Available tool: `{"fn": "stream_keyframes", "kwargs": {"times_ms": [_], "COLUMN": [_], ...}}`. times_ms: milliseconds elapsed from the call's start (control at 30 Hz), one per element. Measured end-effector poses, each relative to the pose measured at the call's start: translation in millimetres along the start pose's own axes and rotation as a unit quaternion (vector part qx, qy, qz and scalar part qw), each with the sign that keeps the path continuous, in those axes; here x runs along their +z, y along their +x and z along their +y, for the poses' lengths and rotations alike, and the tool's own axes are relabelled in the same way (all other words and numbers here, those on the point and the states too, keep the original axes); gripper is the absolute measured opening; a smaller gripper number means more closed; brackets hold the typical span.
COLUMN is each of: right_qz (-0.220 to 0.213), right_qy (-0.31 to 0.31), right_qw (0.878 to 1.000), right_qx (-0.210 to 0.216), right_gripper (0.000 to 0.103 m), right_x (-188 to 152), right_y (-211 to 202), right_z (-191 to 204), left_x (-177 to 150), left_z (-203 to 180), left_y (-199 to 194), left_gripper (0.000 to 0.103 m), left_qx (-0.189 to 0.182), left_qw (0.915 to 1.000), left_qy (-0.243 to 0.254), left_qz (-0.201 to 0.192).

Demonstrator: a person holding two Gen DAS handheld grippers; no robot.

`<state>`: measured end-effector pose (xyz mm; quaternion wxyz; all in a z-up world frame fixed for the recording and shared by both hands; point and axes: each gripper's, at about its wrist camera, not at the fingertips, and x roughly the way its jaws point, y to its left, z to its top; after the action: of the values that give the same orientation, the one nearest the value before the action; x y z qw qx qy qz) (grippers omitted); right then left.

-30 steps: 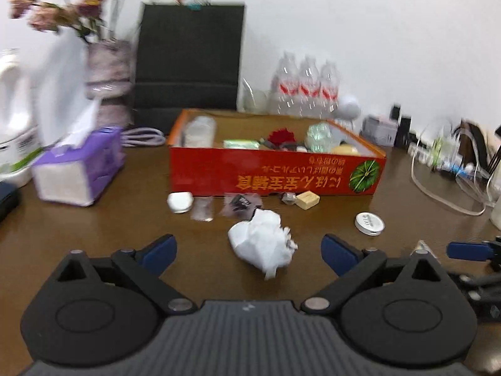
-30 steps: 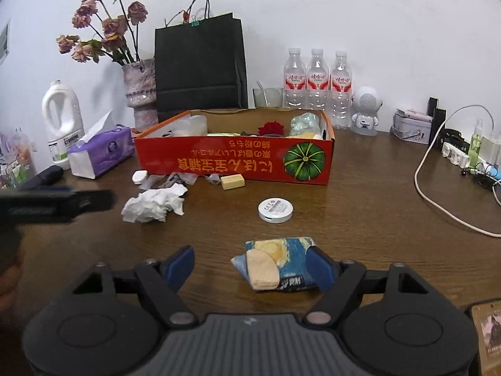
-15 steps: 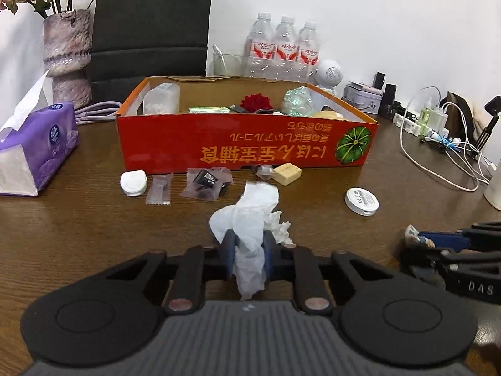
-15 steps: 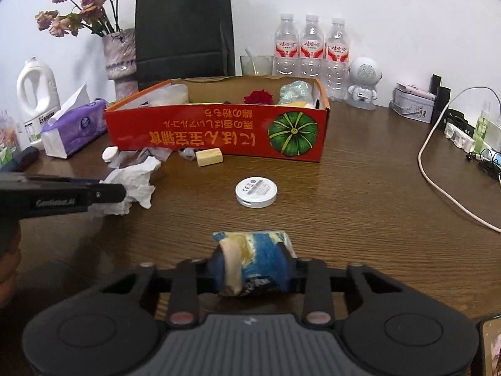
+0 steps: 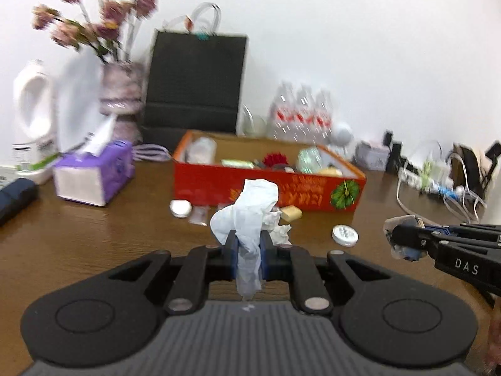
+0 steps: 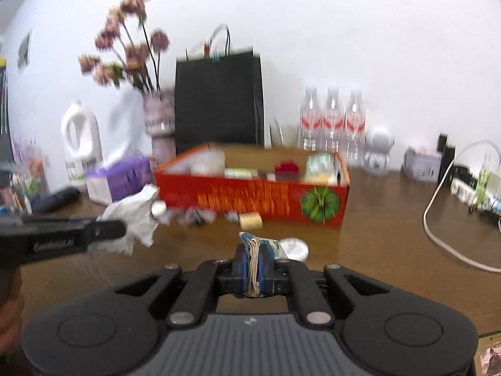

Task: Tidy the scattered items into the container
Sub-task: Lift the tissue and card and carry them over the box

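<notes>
A crumpled white tissue [image 5: 250, 206] stands pinched between the closed jaws of the left gripper [image 5: 249, 252], raised off the brown table [image 5: 94, 250], likely so it can be carried over the near wall of the red cardboard box [image 5: 219, 185] just behind it. To its right, the right gripper [image 6: 254, 264] is clamped tight on a flattened blue and yellow packet [image 6: 255, 250], also seemingly lifted for the box. Small items remain on the table along the box front: a tan block [image 5: 291, 213], a white round tin [image 5: 344, 235], small wrappers [image 5: 200, 214]. A purple tissue box [image 5: 94, 175] sits left
</notes>
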<state>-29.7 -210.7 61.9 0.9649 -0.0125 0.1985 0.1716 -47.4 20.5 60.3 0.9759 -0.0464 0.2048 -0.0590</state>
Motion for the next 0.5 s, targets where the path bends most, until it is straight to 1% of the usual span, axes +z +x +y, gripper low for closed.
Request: {"fn": "stream_keyframes", "kwargs": {"times_ms": [67,167,233,333,400,500], "right_qz": [-0.028,-0.045,-0.056,-0.112,-0.142,-0.152], "right_qy": [0.002,0.006,0.002,0.006,-0.011,-0.024], "right_qw": [1.0,0.999,0.998,0.993,0.99,0.988], "right_qx": [-0.003,0.02,0.025,0.022,0.025,0.025], "right_gripper": [0.006,0.006,0.006,0.006,0.006,0.006], "right_x": [0,-5,-10,-21,-24,-24], "right_y": [-9,-17,-22,-37,-46,-52], "right_z": [6,15,24,36,43,46], "left_x": [-1,-7,-12,-20,-24,-27], "left_z": [1,-6,-11,-18,-23,-26], "left_y": [-15,-35,-47,-63,-71,-77], "left_gripper": [0.014,0.014,0.014,0.014,0.015,0.015], "left_qx": [0.007,0.002,-0.002,-0.003,0.001,0.008], "left_qw": [0.9998,0.9992,0.9985,0.9964,0.9948,0.992], "left_qy": [-0.008,-0.003,0.0,0.009,0.021,0.028], "left_qz": [-0.014,-0.039,-0.055,-0.084,-0.1,-0.123]}}
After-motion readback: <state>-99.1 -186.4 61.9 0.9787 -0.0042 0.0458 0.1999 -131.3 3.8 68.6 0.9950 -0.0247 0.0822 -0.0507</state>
